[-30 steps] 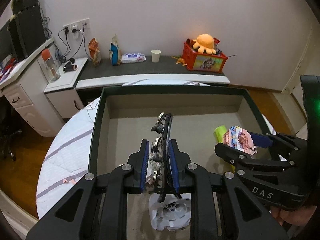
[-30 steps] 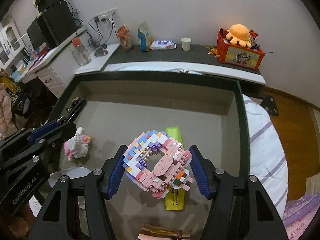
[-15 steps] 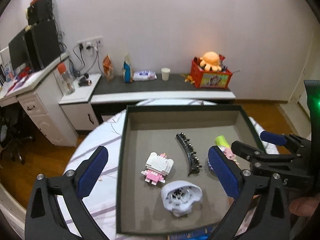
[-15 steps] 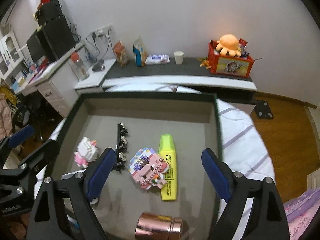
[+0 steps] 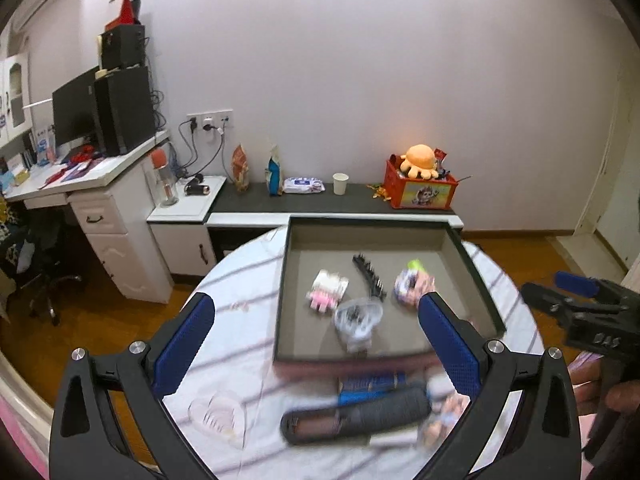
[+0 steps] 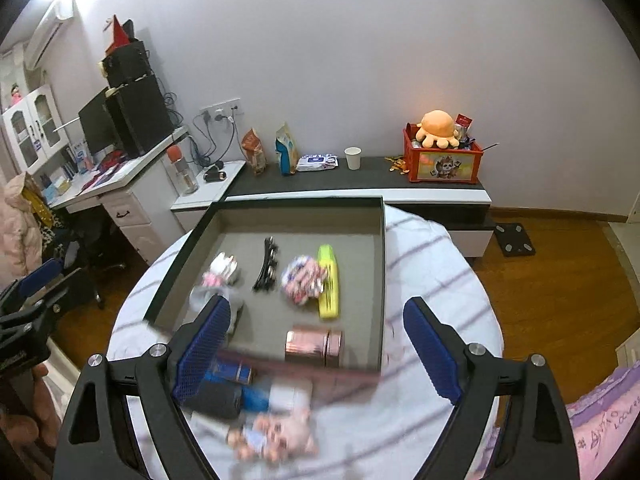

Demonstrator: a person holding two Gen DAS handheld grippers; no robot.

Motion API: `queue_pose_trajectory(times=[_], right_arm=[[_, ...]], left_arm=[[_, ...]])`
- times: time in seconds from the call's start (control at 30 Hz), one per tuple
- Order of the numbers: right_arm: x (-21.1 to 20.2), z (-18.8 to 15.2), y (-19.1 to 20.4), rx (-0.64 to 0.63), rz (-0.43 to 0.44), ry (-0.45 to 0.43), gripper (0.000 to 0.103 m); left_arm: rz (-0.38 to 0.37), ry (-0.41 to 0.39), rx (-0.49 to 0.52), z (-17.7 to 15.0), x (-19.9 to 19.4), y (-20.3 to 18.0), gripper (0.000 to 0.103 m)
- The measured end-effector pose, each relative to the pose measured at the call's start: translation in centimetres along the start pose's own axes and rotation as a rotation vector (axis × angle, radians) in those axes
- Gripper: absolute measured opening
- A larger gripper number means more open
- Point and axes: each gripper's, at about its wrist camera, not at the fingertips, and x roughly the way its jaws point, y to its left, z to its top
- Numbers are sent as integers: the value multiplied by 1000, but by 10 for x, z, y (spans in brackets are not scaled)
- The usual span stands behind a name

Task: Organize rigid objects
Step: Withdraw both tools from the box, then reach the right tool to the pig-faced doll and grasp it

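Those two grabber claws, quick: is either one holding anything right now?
Left gripper: open, holding nothing.
Right gripper: open, holding nothing.

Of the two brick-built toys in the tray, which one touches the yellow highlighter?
The multicoloured ring-shaped brick toy lies against the highlighter; the white-and-pink brick figure sits apart, beyond the hair clip.

I could read only blurred white letters, apparently "DAS", on the right gripper (image 5: pixel 576 292) body; every other label was illegible.
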Motion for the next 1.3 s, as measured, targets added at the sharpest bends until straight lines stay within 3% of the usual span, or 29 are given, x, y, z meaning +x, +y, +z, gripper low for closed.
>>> queue_pose_trajectory(times=[0.17, 0.5, 1.3], right_arm=[[-24, -41, -5, 9, -4, 8, 90], [-15, -102, -3, 11, 1, 130, 90], [-14, -112, 18, -35, 14, 143, 90]], left_arm=[[60, 39, 7, -42, -12, 3, 103], [50, 160, -21, -108, -6, 1, 103], [51, 155, -39, -110, -14, 2, 103]])
